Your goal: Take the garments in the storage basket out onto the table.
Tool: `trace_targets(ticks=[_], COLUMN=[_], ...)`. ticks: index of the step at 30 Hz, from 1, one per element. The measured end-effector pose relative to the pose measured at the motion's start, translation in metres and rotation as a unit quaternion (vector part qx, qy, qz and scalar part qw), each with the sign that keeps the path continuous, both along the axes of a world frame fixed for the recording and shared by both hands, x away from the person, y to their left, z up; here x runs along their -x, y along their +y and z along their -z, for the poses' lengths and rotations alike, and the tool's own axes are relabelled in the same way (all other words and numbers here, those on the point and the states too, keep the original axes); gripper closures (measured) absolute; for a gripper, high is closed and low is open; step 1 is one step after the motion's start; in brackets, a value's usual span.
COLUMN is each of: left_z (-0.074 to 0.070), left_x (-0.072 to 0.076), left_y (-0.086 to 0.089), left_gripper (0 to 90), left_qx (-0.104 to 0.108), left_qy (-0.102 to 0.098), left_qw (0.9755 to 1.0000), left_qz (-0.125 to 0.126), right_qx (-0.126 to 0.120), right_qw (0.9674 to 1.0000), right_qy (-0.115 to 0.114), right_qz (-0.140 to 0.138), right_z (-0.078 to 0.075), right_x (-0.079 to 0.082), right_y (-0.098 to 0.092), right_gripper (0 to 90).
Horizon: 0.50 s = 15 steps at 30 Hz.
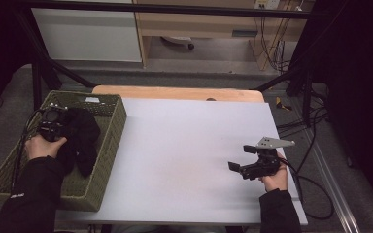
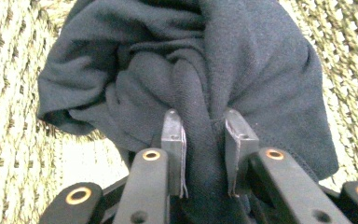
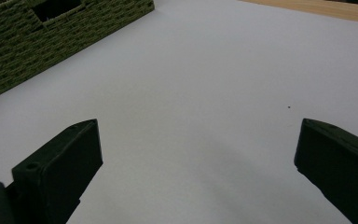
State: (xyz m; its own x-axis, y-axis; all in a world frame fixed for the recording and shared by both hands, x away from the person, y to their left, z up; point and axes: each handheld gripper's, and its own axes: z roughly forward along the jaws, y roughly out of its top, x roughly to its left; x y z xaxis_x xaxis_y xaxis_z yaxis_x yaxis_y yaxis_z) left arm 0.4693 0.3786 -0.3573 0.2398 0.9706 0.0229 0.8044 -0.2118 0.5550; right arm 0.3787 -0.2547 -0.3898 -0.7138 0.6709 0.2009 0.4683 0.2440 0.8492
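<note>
A white tabletop (image 1: pixel 189 145) lies under dim light, with a green woven basket (image 1: pixel 109 141) at its left edge. Inside the basket, the left hand-held gripper (image 2: pixel 204 128) is clenched on a bunched fold of the dark cloth (image 2: pixel 242 60), its jaws pinching a ridge of fabric, probably so the garment can be lifted out in one piece. The right hand-held gripper (image 1: pixel 246 158) rests released near the tabletop's right edge, jaws spread wide, likely waiting to take a share of the cloth.
</note>
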Motion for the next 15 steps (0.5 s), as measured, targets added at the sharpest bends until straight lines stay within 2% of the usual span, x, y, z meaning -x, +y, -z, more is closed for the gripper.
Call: trace_targets(ticks=[15], left_z=[-0.020], left_x=[0.014], left_y=[0.003], left_gripper=[73.1], left_qx=[0.021], left_qy=[-0.025], left_qw=[0.9994], left_qz=[0.013], right_qx=[0.001], right_qw=[1.0000], right_qy=[0.002], right_qz=[0.000], right_z=[0.000], right_x=[0.000], right_y=[0.000], right_gripper=[1.3])
